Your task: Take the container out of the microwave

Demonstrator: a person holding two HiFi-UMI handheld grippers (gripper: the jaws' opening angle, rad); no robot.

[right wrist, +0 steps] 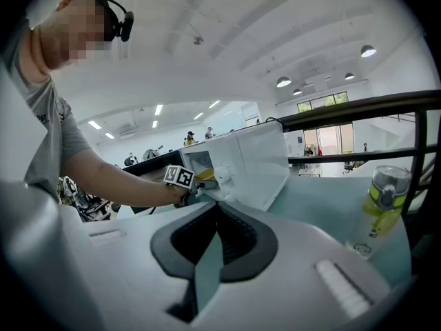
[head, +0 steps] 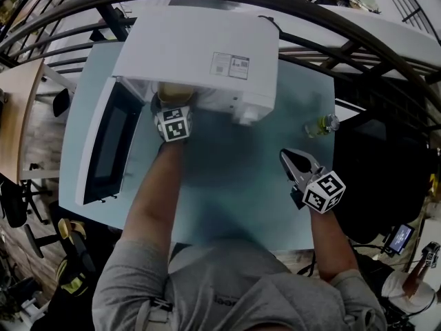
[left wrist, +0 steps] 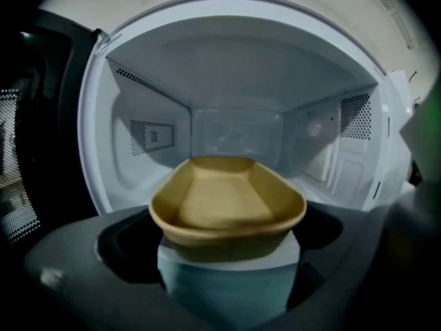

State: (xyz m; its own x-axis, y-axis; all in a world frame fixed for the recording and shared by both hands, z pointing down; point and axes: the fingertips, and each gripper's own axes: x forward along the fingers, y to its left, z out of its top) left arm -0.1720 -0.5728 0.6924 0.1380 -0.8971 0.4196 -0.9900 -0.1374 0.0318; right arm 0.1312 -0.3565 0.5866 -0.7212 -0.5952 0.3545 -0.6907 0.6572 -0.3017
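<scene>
A white microwave (head: pixel 200 54) stands on the pale blue table (head: pixel 234 185) with its door (head: pixel 110 143) swung open to the left. Inside, a shallow yellow container (left wrist: pixel 227 209) rests at the front lip of the cavity; only its edge (head: pixel 176 92) shows in the head view. My left gripper (head: pixel 171 105) reaches into the mouth of the oven. Its jaws stand wide on either side of the container, with gaps between pads and rim. My right gripper (head: pixel 291 160) hovers over the table's right part, shut and empty, its tips (right wrist: pixel 215 209) aimed toward the microwave (right wrist: pixel 248 164).
A small clear bottle with a yellow-green label (head: pixel 320 125) stands on the table right of the microwave, close to my right gripper (right wrist: pixel 382 205). Dark railings run behind the table. Chairs and gear lie on the floor around it.
</scene>
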